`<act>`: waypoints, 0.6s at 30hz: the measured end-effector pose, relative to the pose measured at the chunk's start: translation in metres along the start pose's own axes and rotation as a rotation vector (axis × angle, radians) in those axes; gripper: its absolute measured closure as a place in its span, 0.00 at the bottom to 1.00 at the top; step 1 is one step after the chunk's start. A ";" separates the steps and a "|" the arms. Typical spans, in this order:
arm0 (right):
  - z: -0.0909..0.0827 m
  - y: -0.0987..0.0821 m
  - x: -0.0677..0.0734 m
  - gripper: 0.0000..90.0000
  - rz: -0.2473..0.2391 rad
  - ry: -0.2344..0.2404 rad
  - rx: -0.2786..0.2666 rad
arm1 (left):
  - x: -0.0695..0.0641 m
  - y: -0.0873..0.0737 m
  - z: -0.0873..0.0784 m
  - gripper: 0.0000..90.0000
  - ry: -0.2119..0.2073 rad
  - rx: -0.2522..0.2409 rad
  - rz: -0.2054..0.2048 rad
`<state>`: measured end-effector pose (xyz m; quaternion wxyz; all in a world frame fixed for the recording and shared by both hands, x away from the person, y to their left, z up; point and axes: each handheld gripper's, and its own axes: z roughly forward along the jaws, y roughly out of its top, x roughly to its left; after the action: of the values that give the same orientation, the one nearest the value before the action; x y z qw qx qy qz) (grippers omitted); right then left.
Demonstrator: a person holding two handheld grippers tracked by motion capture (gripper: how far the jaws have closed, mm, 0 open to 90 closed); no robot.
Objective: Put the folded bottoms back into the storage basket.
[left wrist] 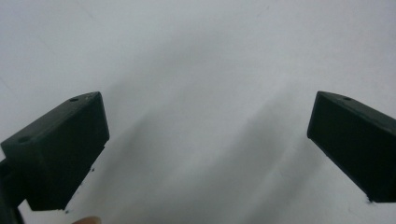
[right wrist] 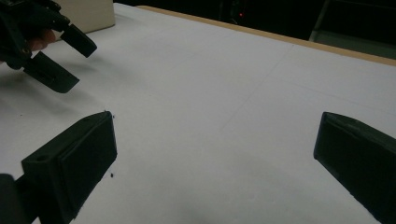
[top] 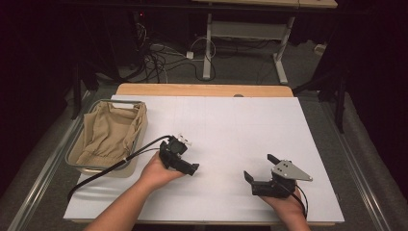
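Note:
My left gripper (top: pixel 193 169) is held in a hand left of the table's middle and tilts down toward the white sheet (top: pixel 231 125). Its jaws stand wide apart over bare sheet, open (left wrist: pixel 208 140). My right gripper (top: pixel 260 167) sits near the front right, with the grey plate on top and a hand behind it. It is open too, with only sheet between its jaws (right wrist: pixel 215 154). The left gripper (right wrist: pixel 70 58) appears at the top left of the right gripper view, its jaws apart.
A wire basket (top: pixel 137 139) lined with beige cloth (top: pixel 108 132) stands at the table's left edge, just left of the left hand. The table's wooden rim (top: pixel 202 90) runs along the far side. Table legs and cables lie on the floor beyond it.

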<state>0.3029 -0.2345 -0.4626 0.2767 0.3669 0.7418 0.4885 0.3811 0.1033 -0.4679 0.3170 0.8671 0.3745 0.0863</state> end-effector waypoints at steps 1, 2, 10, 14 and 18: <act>-0.001 0.000 0.000 0.00 0.000 0.001 -0.005 | 0.000 -0.004 0.000 0.00 -0.008 -0.032 -0.003; -0.001 0.000 0.000 0.00 0.003 0.002 -0.007 | -0.001 -0.010 -0.001 0.00 -0.014 -0.087 -0.005; -0.008 -0.004 0.000 0.00 0.027 -0.007 -0.076 | 0.004 -0.046 -0.024 0.00 -0.039 -0.511 -0.054; -0.011 -0.009 0.001 0.00 0.058 -0.026 -0.103 | 0.009 -0.056 -0.032 0.00 -0.085 -0.614 -0.077; -0.016 -0.008 0.003 0.00 0.072 -0.073 -0.128 | 0.008 -0.056 -0.031 0.00 -0.123 -0.623 -0.055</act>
<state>0.2866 -0.2425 -0.4642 0.3086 0.3924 0.6849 0.5308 0.3414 0.1536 -0.4788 0.5916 0.7213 0.3335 0.1360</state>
